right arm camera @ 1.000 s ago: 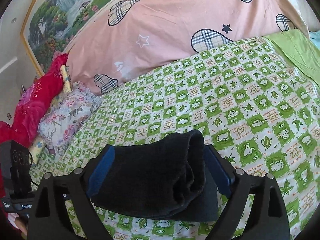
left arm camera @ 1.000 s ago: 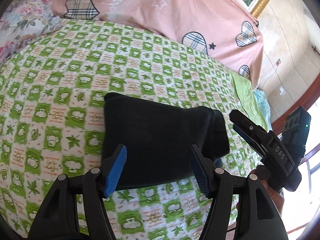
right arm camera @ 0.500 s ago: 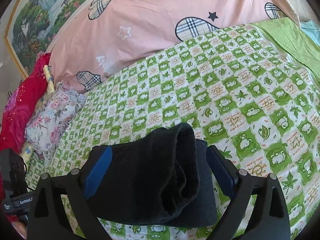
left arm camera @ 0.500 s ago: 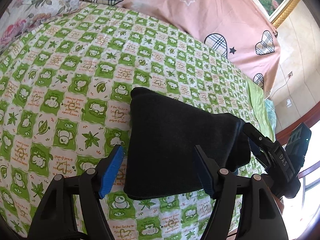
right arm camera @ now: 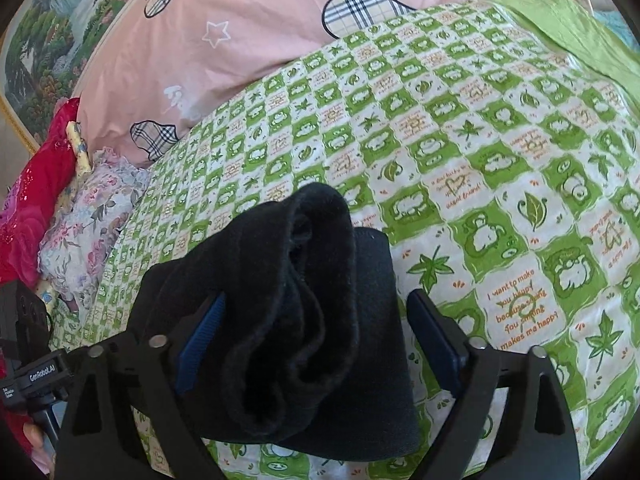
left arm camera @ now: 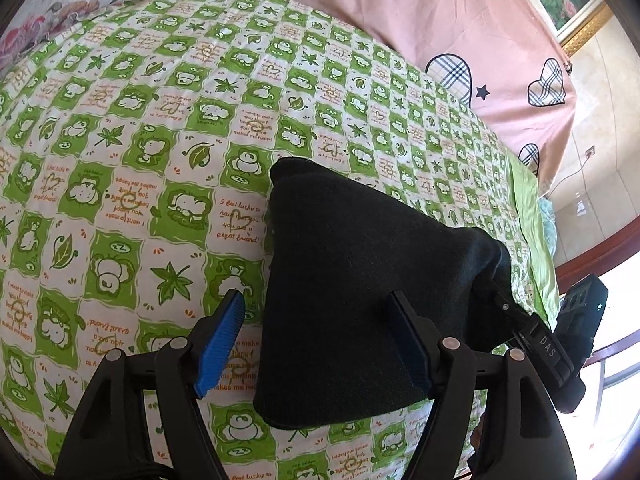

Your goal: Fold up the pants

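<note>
The black pants [left arm camera: 352, 280] lie folded into a thick bundle on the green-and-white checked bedsheet [left arm camera: 140, 140]. My left gripper [left arm camera: 320, 344] is open, its blue pads on either side of the bundle's near left edge, above it. My right gripper [right arm camera: 316, 340] is open; the bundle's rolled end [right arm camera: 304, 300] lies between its fingers and drapes over the left finger. The right gripper also shows in the left wrist view [left arm camera: 540, 340], at the bundle's right end.
A pink quilt with plaid hearts [left arm camera: 440, 20] lies at the head of the bed. A floral pillow [right arm camera: 88, 220] and red fabric [right arm camera: 32, 208] sit at the left. A plain green sheet [right arm camera: 580, 28] covers the far right edge.
Both grippers have moved closer over the bundle. The pants' rolled end now rises higher between the right fingers and covers its left finger. Both grippers stay open.
</note>
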Action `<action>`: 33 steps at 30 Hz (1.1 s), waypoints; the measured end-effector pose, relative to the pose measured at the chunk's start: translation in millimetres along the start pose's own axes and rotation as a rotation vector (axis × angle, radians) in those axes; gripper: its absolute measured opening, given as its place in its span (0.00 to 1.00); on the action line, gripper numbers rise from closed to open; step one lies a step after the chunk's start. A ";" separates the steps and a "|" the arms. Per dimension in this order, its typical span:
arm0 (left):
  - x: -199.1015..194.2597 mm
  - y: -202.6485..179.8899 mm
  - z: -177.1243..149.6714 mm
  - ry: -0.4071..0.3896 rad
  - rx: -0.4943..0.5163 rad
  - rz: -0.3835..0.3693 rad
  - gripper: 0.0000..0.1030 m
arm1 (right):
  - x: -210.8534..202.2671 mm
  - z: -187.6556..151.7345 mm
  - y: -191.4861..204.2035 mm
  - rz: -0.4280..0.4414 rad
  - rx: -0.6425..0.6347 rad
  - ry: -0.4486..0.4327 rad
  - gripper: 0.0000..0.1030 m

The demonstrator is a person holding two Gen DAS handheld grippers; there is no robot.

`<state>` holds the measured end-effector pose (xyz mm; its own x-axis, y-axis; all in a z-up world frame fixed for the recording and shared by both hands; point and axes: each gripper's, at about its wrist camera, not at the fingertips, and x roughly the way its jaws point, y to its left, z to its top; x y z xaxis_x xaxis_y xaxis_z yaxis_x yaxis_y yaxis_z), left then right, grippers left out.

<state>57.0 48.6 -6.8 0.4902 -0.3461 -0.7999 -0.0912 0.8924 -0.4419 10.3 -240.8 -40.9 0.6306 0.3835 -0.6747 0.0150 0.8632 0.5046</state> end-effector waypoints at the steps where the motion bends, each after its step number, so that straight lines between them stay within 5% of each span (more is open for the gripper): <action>1: 1.9 -0.2 1.5 0.002 0.000 0.000 0.72 | 0.5 -1.1 -2.0 0.003 0.004 0.003 0.75; 10: 22.2 3.5 12.4 0.036 0.004 -0.008 0.73 | -2.5 -5.4 -28.2 0.113 0.052 0.035 0.51; 33: 43.0 5.3 9.0 0.051 0.053 -0.021 0.69 | -3.6 -9.9 -33.7 0.144 0.044 0.033 0.54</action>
<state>85.4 41.0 -39.9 0.4467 -0.3783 -0.8107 -0.0343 0.8983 -0.4381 -0.1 -268.0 -60.7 0.6030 0.5131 -0.6109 -0.0388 0.7837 0.6199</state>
